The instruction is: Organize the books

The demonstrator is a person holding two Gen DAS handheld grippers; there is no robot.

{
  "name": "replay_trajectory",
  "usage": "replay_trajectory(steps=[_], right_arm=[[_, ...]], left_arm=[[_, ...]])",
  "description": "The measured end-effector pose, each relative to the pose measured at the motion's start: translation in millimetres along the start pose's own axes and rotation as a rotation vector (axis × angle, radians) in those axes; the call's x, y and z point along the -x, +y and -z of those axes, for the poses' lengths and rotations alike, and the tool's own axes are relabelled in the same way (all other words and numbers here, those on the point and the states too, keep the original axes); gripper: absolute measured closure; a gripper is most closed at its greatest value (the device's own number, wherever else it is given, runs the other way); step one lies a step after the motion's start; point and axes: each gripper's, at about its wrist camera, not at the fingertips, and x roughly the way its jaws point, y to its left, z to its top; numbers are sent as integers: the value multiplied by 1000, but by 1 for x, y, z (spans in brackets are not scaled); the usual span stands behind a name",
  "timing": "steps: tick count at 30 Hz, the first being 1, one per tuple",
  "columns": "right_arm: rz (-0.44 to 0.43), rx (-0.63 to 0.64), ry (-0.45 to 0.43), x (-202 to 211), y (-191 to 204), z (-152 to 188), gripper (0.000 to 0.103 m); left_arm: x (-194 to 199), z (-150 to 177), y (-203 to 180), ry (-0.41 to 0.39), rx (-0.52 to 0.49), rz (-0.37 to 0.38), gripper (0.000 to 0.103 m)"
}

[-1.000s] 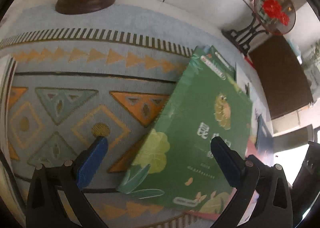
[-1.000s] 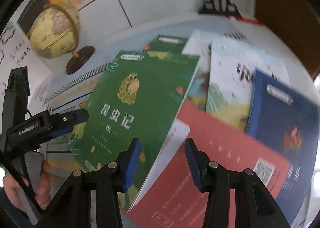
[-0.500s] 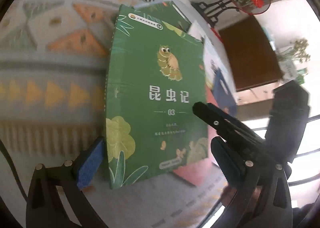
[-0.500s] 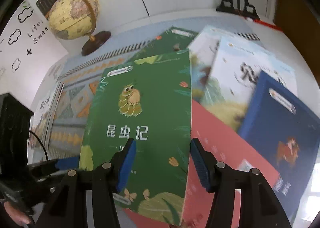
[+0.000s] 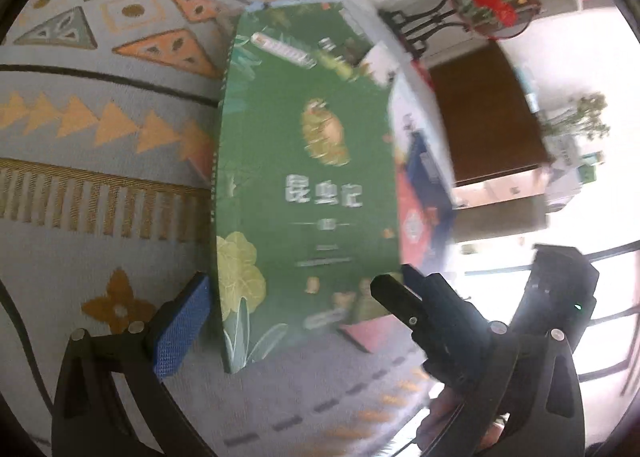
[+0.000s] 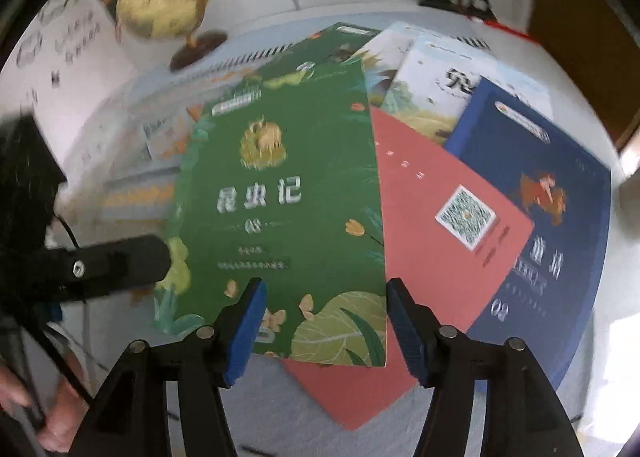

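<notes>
You had the green insect book (image 6: pixel 288 193) lying face up on top of a fan of overlapping books, its near edge right in front of your right gripper (image 6: pixel 325 317), whose blue pads had just been opening and stood apart with nothing pressed between them; the book's lower right corner sat in the gap between the fingers, over the red book (image 6: pixel 432 217) beneath it. Beyond the right finger lay the dark blue book (image 6: pixel 552 185), and past the fingertips a pale illustrated one (image 6: pixel 440 97). Your left gripper (image 5: pixel 296 321) was also spread wide, its left pad (image 5: pixel 182 331) just beside the green book's (image 5: pixel 304 185) spine edge, not touching that I could see; its right finger was hidden behind the other tool. By my reading this was a thin glossy paperback: light, but flexible enough to sag if taken by one corner, and slick enough to skate over the red cover under it. The patterned rug (image 5: pixel 100 137) should give more friction than the covers. I would have taken hold at the spine side near the bottom edge, where it is stiffest, with the right pads steadying the free edge
</notes>
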Motion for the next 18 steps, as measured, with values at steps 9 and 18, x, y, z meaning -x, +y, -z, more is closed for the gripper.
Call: replay_trajectory(steps=[9,18], right_arm=[[-173,-232,23,0,-35,6,42],[-126,-207,-18,9,-28,12,26]], left_arm=[[11,-2,-30,-16,-46,120,1],[-8,-13,2,61,114,225,1]])
